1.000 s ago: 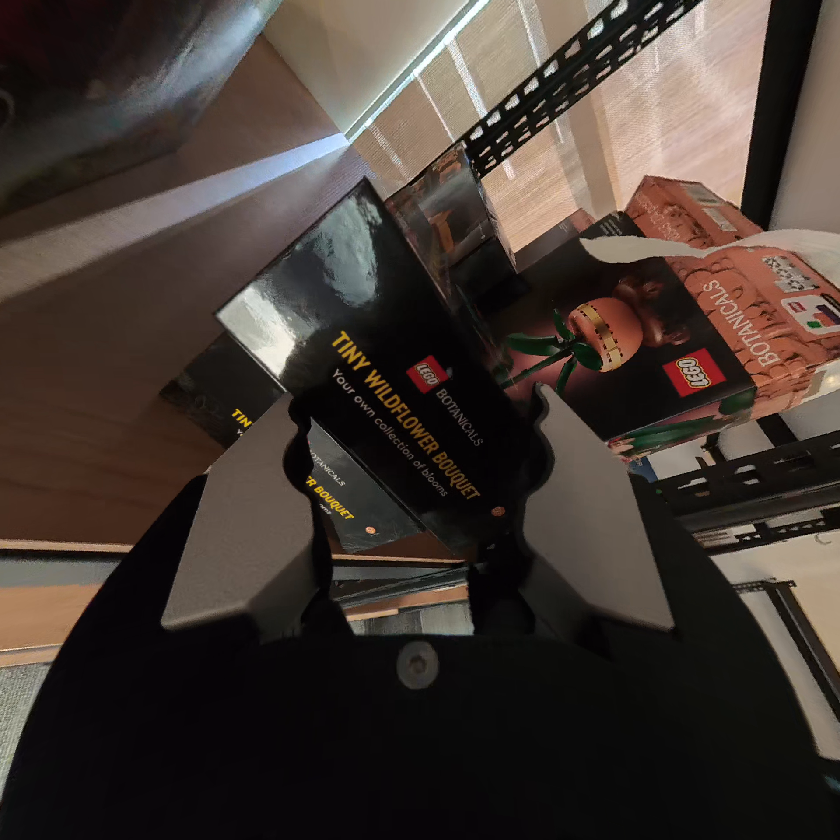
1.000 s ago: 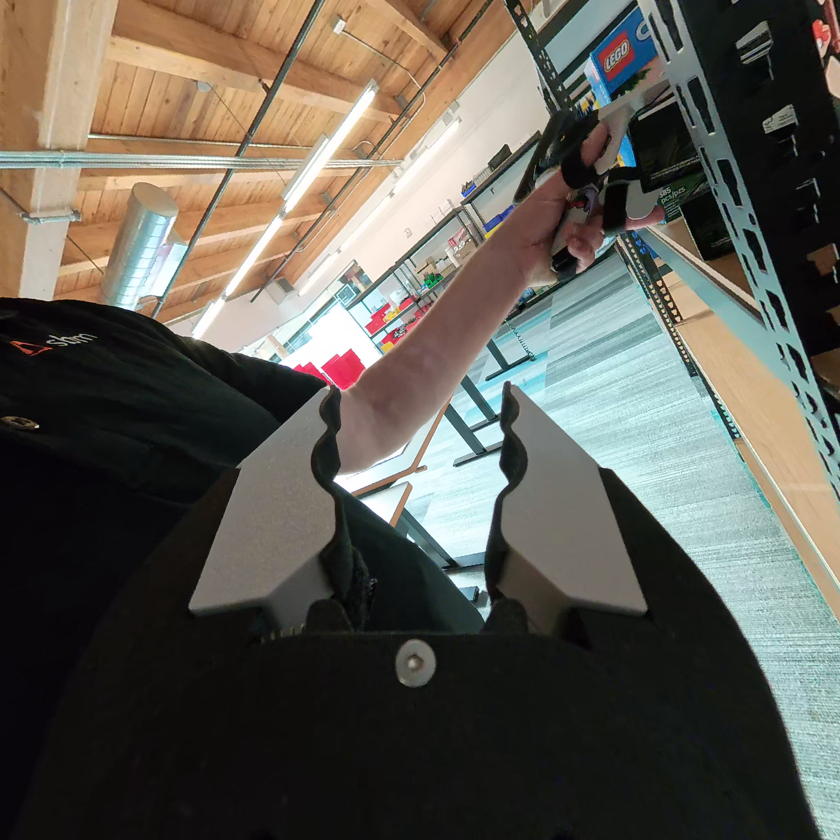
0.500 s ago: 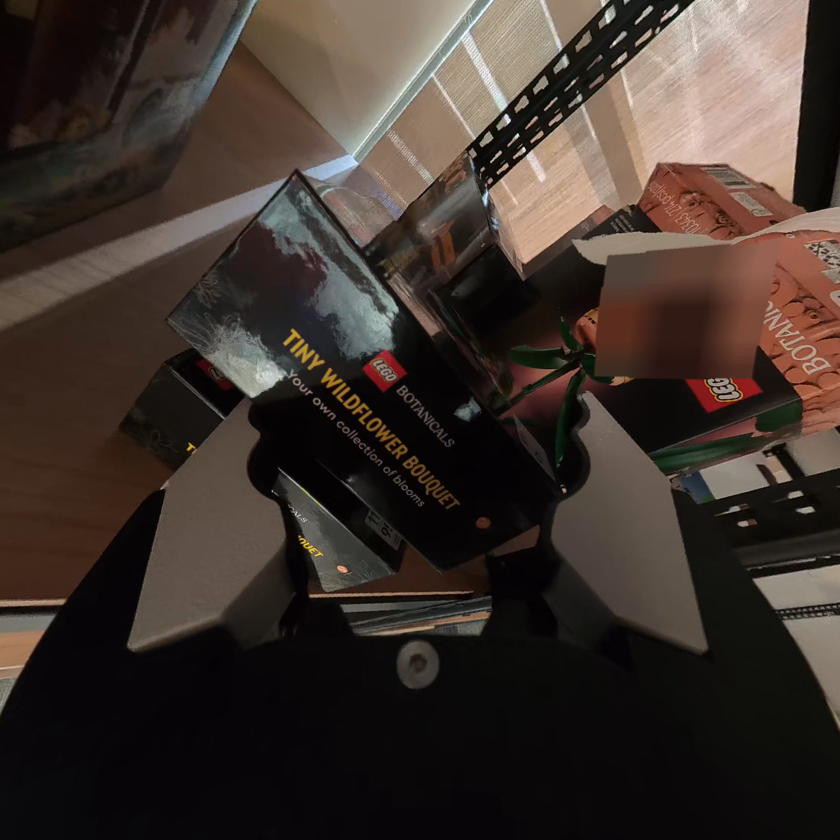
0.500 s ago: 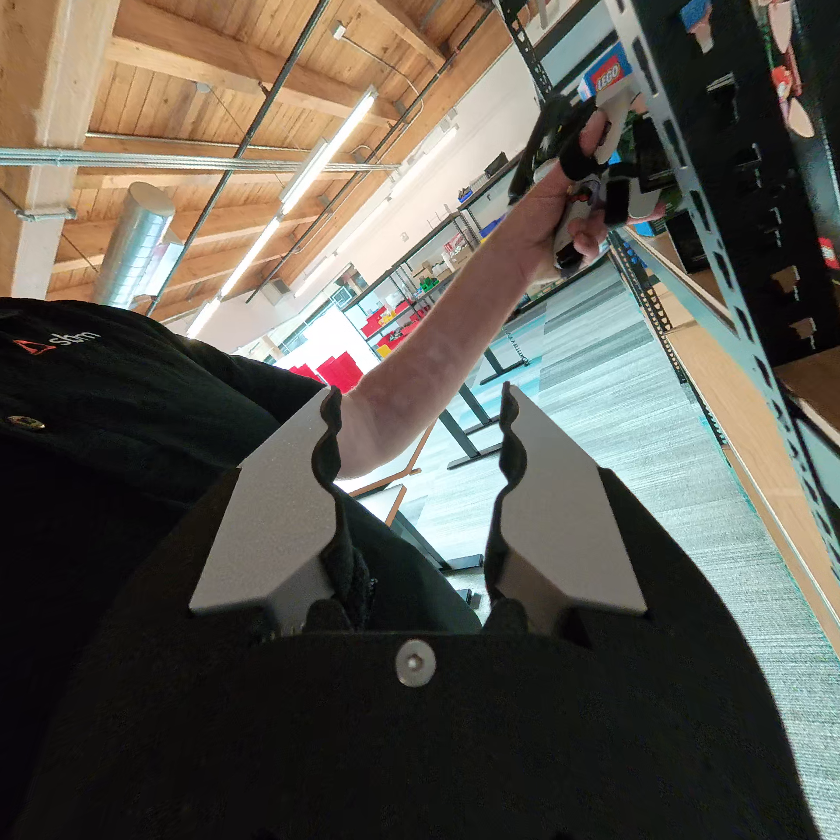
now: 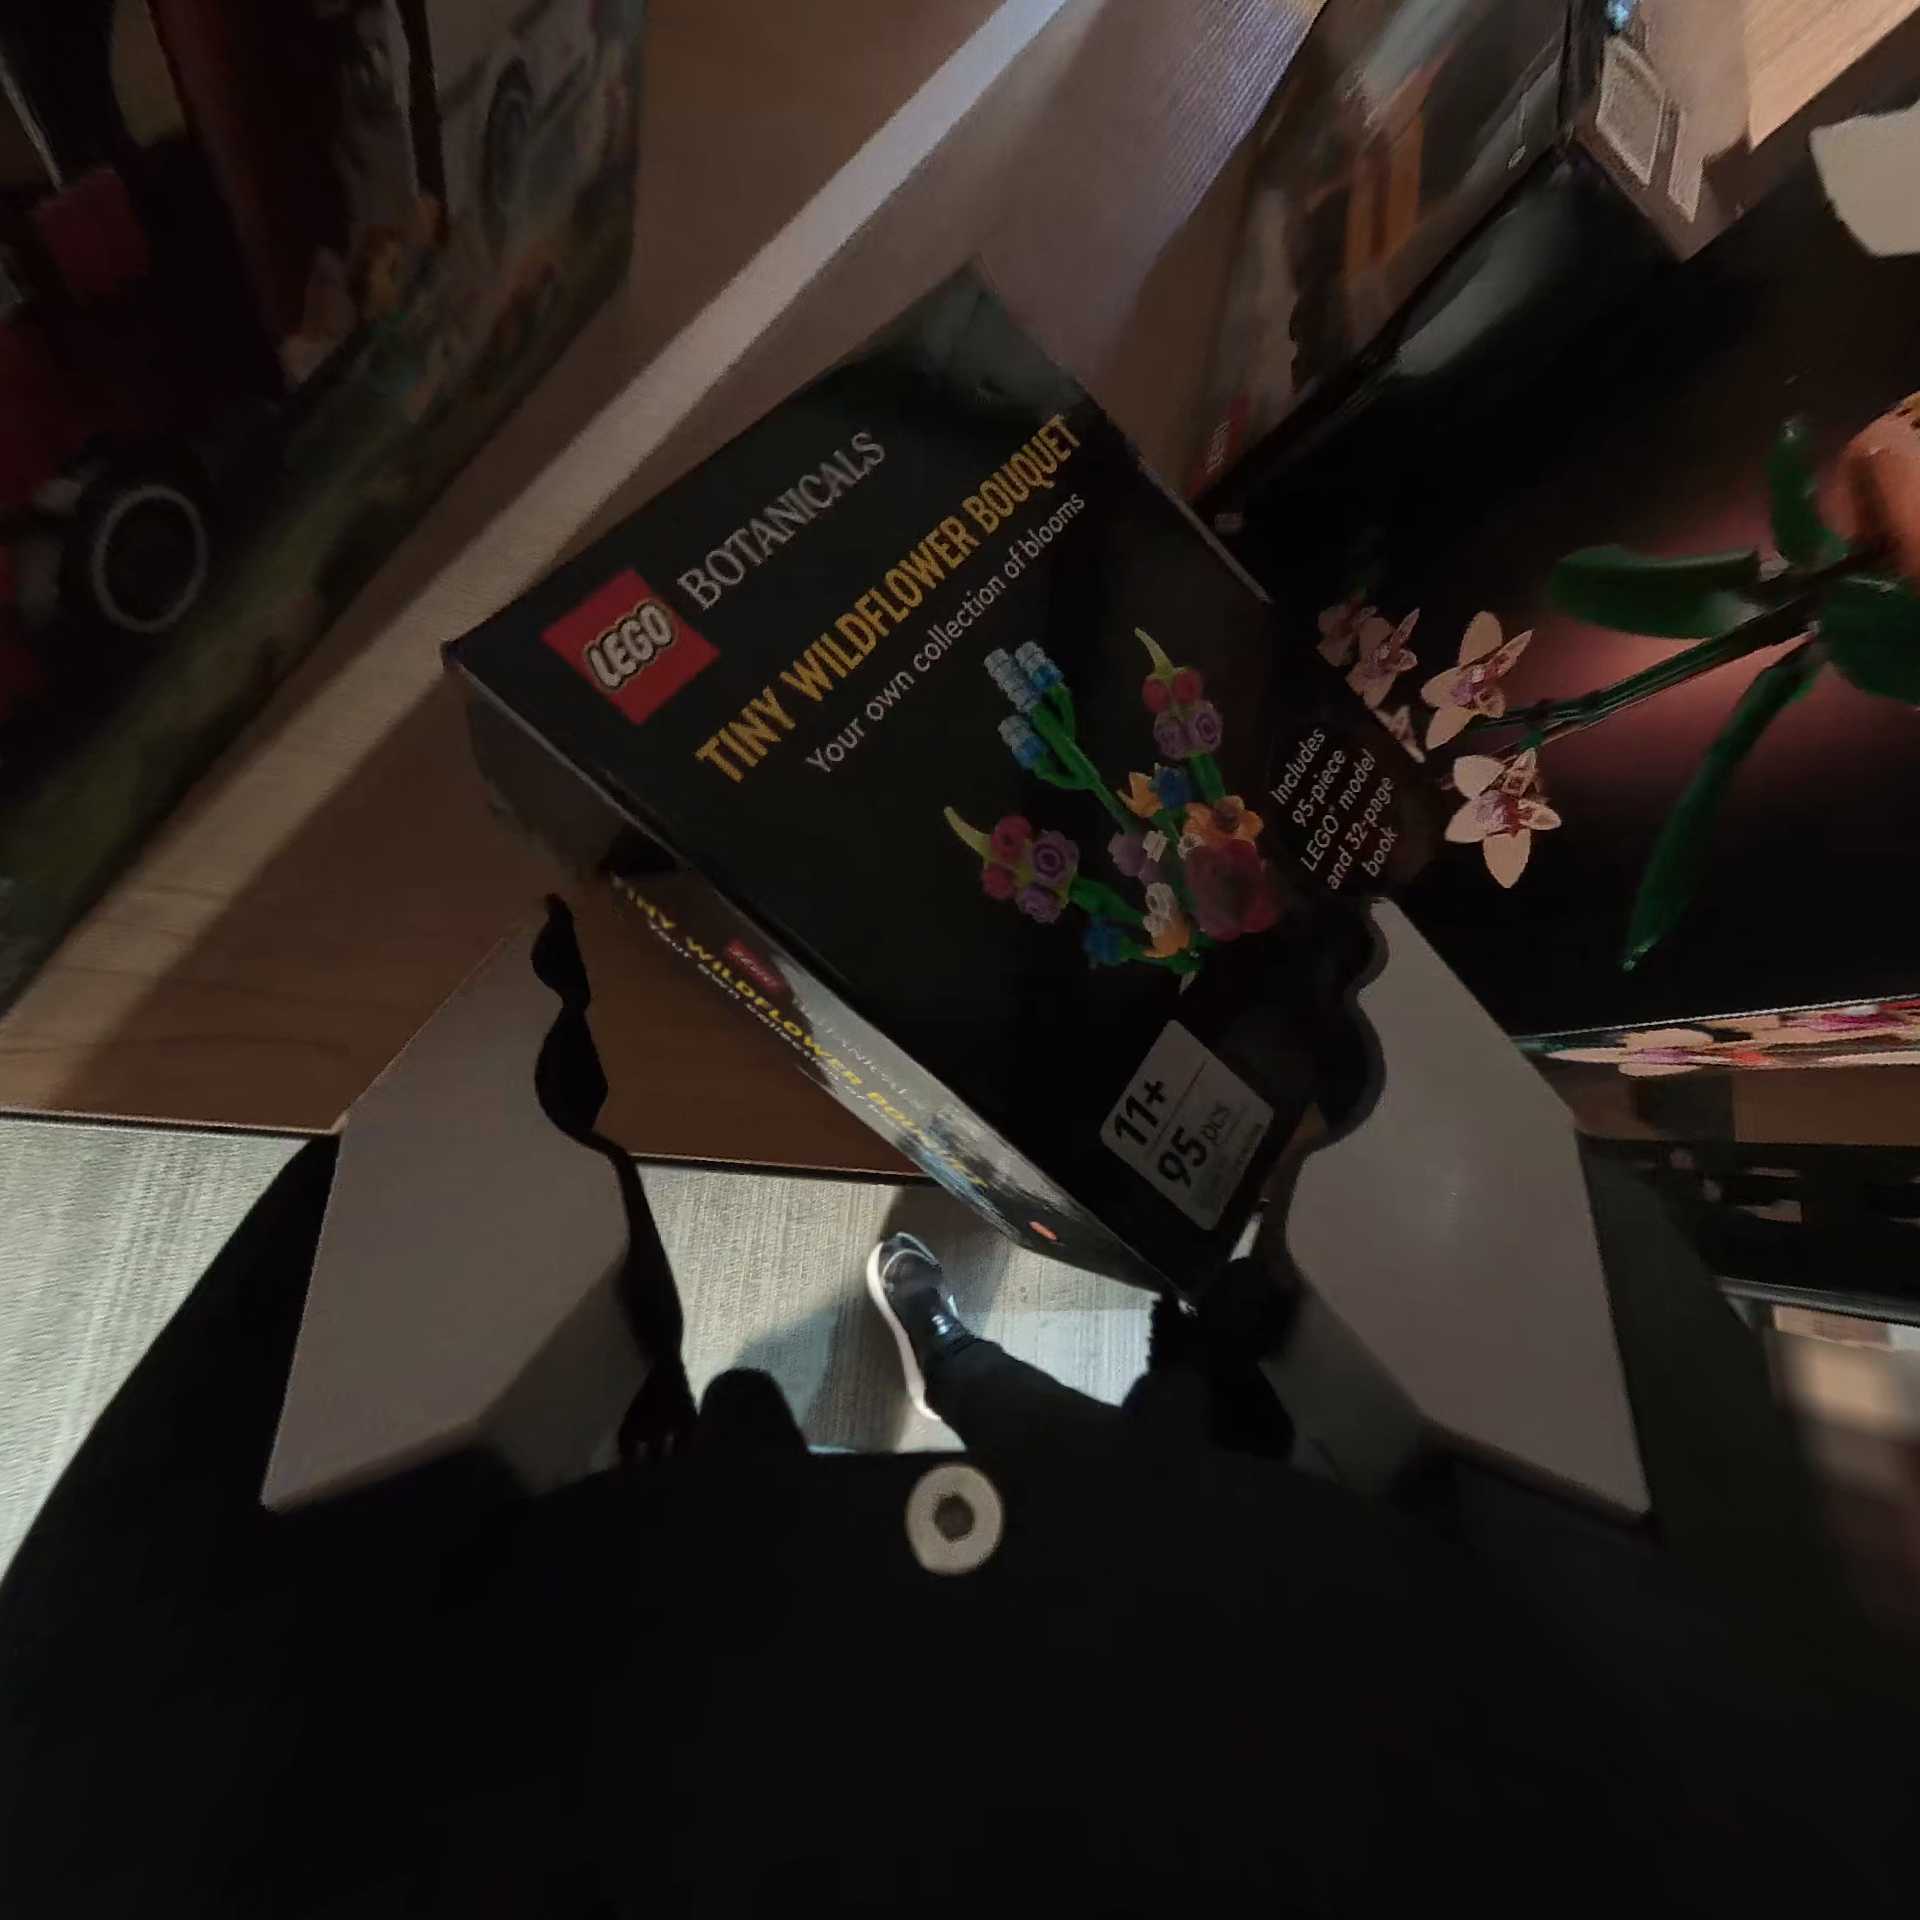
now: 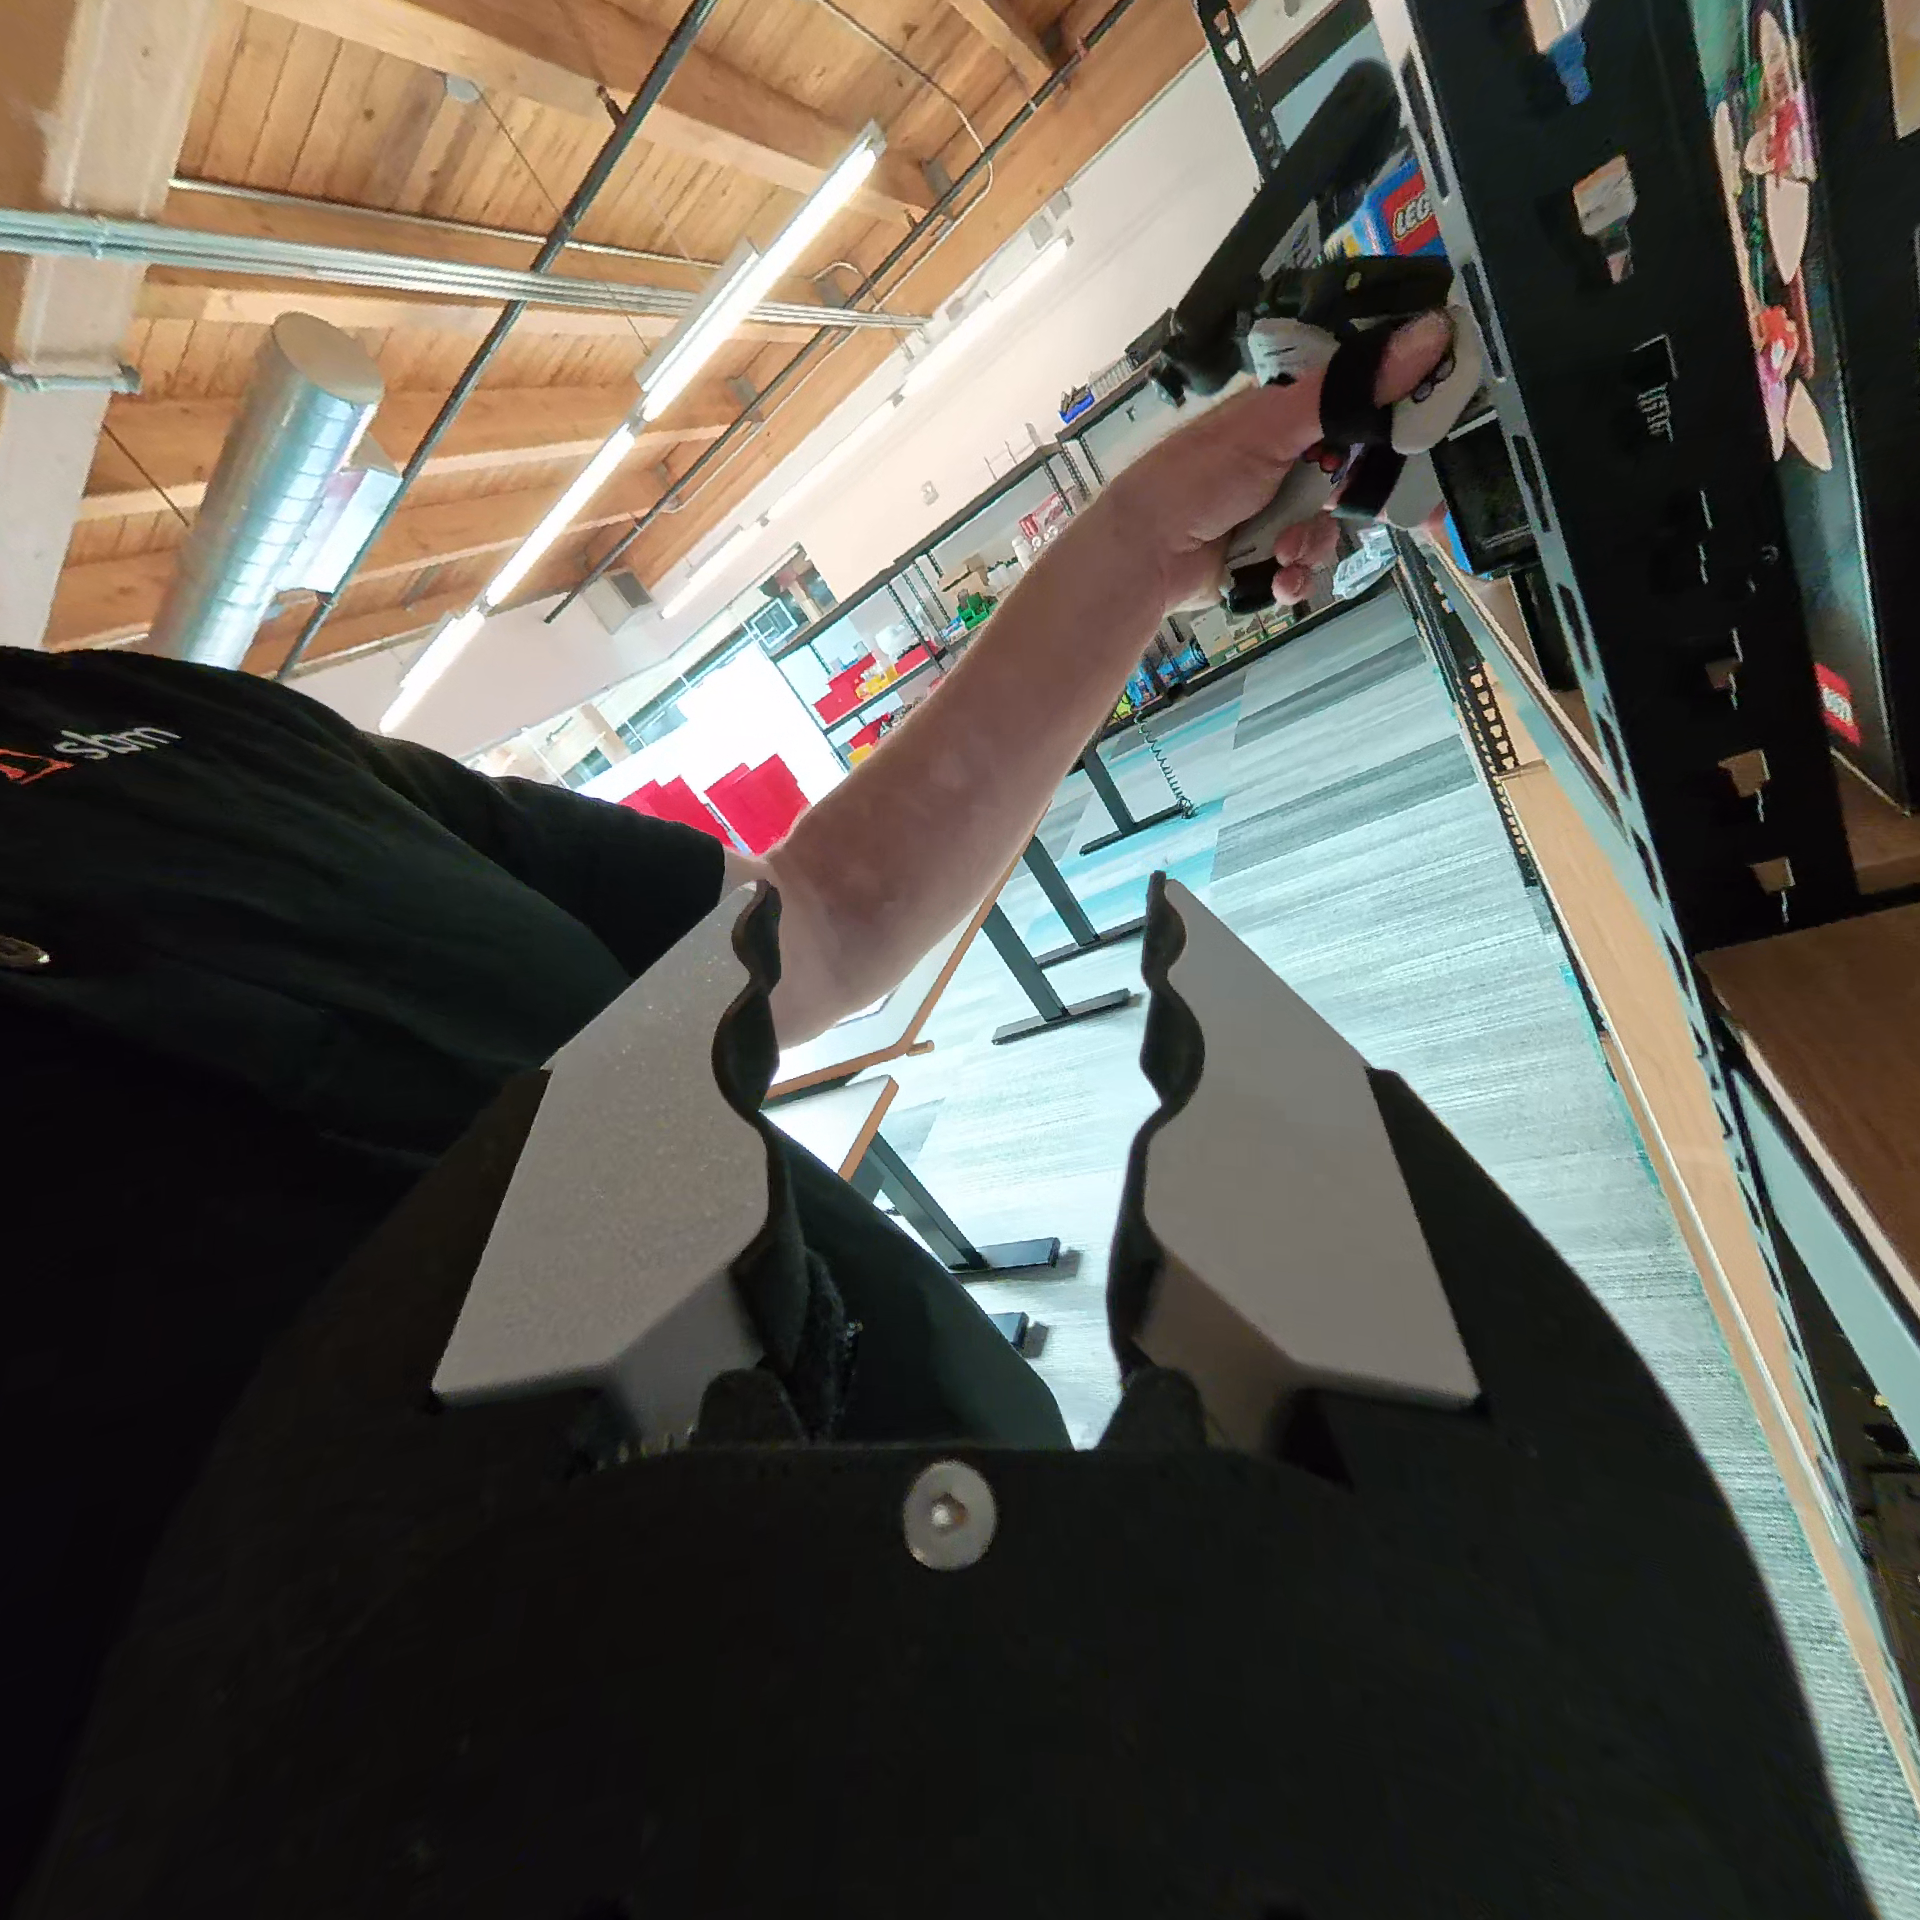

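- The left gripper [image 5: 961, 920] has its jaws spread wide around a black flower box [image 5: 883, 727]. They stand wider than a moment ago, when they sat close against the box's sides.
- The left pad [image 5: 571, 1039] now stands clear of the box, with bare wooden shelf [image 5: 260, 935] showing between them. The right pad [image 5: 1351, 1039] is just beside the box's near corner; I cannot tell whether it touches.
- So the box is released, not gripped. It lies tilted at the shelf's front edge, its near corner past that edge and over the floor, where a shoe [image 5: 914, 1309] shows.
- The view has also swung: the box's printed front now faces the camera, where before only a narrow side did.
- A larger orchid box [image 5: 1610, 727] lies just beside it toward the right; another dark box [image 5: 260, 312] stands well apart at the shelf's left.
- The right gripper [image 6: 961, 894] is unchanged: jaws parted, nothing between them, well away from the rack [image 6: 1662, 520]. It looks past the person's arm [image 6: 987, 748].
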